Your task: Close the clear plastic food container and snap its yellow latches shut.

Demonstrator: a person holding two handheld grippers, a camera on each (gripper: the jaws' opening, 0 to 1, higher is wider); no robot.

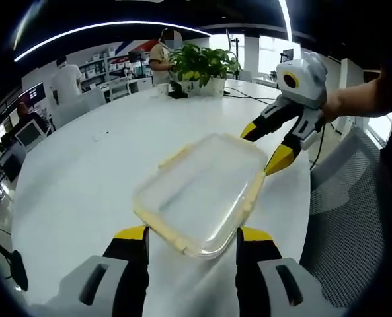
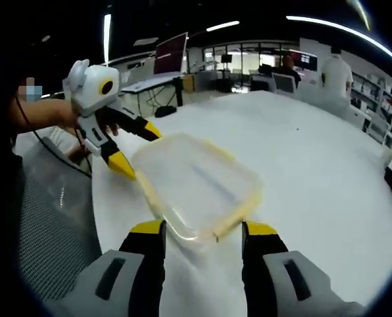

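Note:
A clear plastic container (image 1: 202,191) with its lid on lies on the white table (image 1: 83,172). Pale yellow latches (image 1: 254,190) run along its edges and look flared outward. My left gripper (image 1: 192,234) is open, and the container's near end sits between its jaws. At the far end, my right gripper (image 1: 265,148) is open too, its yellow tips on either side of that end. In the right gripper view the container (image 2: 196,185) lies just ahead of my right gripper (image 2: 204,229), with the left gripper (image 2: 137,150) open at the opposite end.
A potted plant (image 1: 202,66) stands at the table's far side, with people and desks behind it. A grey mesh chair (image 1: 354,198) sits beside the table edge near the container and also appears as a mesh chair (image 2: 50,205) in the right gripper view. The table (image 2: 328,178) stretches away bare.

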